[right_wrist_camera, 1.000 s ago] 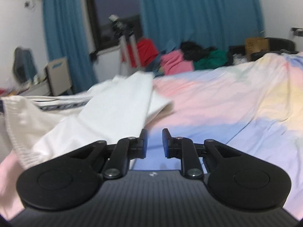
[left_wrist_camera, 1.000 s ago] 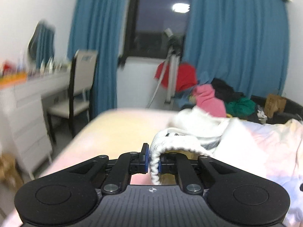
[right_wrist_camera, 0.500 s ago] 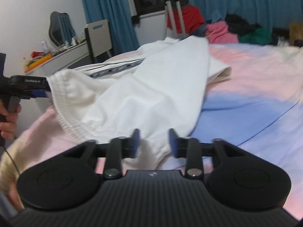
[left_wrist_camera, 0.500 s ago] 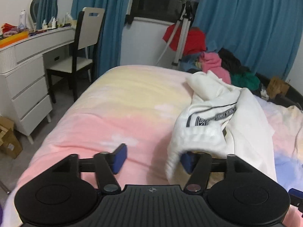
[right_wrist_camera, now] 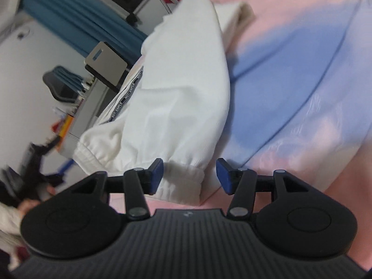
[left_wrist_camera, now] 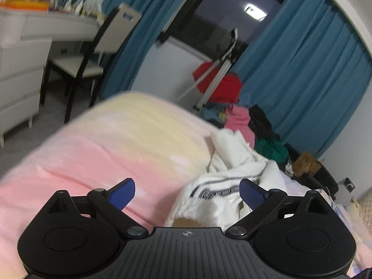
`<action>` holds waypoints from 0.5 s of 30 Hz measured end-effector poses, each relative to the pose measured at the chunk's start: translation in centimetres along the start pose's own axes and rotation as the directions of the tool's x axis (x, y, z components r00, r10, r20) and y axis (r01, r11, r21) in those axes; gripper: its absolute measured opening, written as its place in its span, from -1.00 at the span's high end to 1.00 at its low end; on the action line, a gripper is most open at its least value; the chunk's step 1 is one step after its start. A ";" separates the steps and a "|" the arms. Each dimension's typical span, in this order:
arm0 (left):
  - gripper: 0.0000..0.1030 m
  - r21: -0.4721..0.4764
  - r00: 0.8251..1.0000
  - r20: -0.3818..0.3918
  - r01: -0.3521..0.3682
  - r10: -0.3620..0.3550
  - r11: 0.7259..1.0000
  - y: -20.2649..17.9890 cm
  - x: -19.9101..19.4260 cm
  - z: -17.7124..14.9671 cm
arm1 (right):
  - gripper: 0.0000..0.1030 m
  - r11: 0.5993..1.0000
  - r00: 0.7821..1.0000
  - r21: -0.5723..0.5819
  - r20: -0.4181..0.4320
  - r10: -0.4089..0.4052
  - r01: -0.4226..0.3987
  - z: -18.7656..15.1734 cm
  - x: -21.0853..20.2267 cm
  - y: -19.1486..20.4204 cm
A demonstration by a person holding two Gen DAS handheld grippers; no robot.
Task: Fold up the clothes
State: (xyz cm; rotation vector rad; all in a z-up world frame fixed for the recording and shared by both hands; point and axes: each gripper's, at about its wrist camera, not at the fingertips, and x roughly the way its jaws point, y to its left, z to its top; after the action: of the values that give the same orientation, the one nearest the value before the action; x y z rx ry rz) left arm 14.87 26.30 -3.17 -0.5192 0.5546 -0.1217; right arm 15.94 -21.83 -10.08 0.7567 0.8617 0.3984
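A white garment with a black lettered stripe lies rumpled on the pastel bed sheet; it shows in the left wrist view (left_wrist_camera: 237,169) and in the right wrist view (right_wrist_camera: 181,88). My left gripper (left_wrist_camera: 187,191) is wide open and empty, with the garment's elastic hem just in front of its jaws. My right gripper (right_wrist_camera: 189,174) is open, and a ribbed cuff (right_wrist_camera: 183,183) of the garment lies between its blue pads without being pinched.
The bed sheet (left_wrist_camera: 97,153) is pink, yellow and blue. A white dresser (left_wrist_camera: 21,69) and a chair (left_wrist_camera: 93,53) stand left of the bed. A tripod (left_wrist_camera: 218,69) and a pile of coloured clothes (left_wrist_camera: 251,125) stand by blue curtains behind it.
My left gripper let go of the garment's hem and opened wide, then tilted up. My right gripper opened and came down over the cuff, rolling to the left.
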 end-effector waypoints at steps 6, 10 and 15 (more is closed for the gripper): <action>-0.85 0.041 0.993 -0.121 0.003 0.002 0.999 -0.6 3.4 -2.0 | -0.03 0.999 0.997 0.028 -0.066 0.043 -0.042 -0.6 2.3 0.0; -0.59 0.063 0.988 -0.154 -0.019 0.028 0.998 -1.4 5.5 -3.3 | -0.01 0.998 0.996 0.024 -0.065 0.059 -0.058 -0.7 2.6 0.0; 0.27 -0.060 0.985 -0.152 -0.087 0.077 0.994 -0.7 7.0 -3.8 | 0.32 0.999 0.998 -0.012 -0.055 0.043 -0.043 -1.1 2.4 0.5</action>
State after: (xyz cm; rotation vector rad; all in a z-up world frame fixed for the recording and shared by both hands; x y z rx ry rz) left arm 18.82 22.30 -8.84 -0.5535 0.7277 -0.0642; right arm 16.50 -19.58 -11.50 0.7561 0.8943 0.4642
